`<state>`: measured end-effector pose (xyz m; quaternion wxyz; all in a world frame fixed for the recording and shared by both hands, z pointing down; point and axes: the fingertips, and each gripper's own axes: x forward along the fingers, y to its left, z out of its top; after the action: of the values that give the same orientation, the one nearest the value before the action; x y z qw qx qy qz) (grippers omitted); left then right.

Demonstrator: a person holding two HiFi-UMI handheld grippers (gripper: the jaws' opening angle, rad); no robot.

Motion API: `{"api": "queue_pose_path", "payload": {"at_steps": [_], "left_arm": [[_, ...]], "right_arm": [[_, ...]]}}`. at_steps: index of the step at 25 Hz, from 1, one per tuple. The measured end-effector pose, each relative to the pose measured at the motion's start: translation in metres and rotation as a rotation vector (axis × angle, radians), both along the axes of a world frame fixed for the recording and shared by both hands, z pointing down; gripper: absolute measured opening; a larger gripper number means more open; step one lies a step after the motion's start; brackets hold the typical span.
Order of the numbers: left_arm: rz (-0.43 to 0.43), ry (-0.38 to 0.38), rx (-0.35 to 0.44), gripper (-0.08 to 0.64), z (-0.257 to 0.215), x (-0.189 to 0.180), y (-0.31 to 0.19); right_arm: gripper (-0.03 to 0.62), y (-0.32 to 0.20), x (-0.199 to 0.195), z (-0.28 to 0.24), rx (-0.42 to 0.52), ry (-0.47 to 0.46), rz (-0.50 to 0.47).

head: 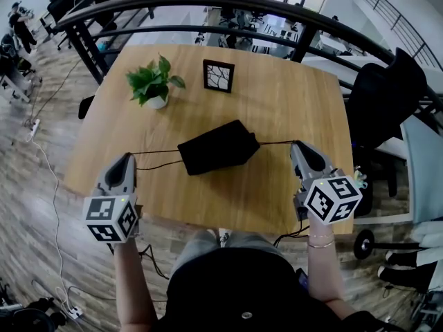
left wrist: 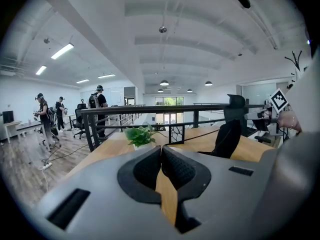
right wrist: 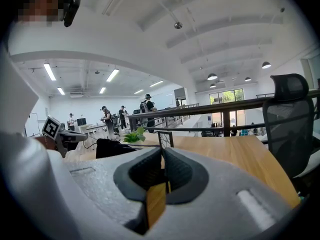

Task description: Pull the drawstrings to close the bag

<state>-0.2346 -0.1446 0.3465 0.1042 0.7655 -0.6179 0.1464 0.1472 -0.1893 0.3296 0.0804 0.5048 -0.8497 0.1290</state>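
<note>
Wooden table (head: 277,102) filled my head view, with the black bag (head: 218,147) lying mid-table, its left drawstring (head: 156,151) stretched to my left gripper (head: 128,158) and its right drawstring (head: 277,142) to my right gripper (head: 296,146). My left gripper view showed its jaws pinched together on that cord. My right gripper view showed the same, with the bag off to its left.

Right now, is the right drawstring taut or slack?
Taut: in the head view the right drawstring runs straight from the black bag to the right tool, whose jaws are closed on it.
</note>
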Motion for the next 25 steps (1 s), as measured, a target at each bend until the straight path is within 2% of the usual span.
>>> {"api": "queue_pose_path", "payload": {"at_steps": [25], "left_arm": [[-0.095,0.004,-0.007,0.025,0.009,-0.025,0.001]], "right_arm": [[0.02,0.0,0.01,0.001,0.001,-0.006,0.035]]}}
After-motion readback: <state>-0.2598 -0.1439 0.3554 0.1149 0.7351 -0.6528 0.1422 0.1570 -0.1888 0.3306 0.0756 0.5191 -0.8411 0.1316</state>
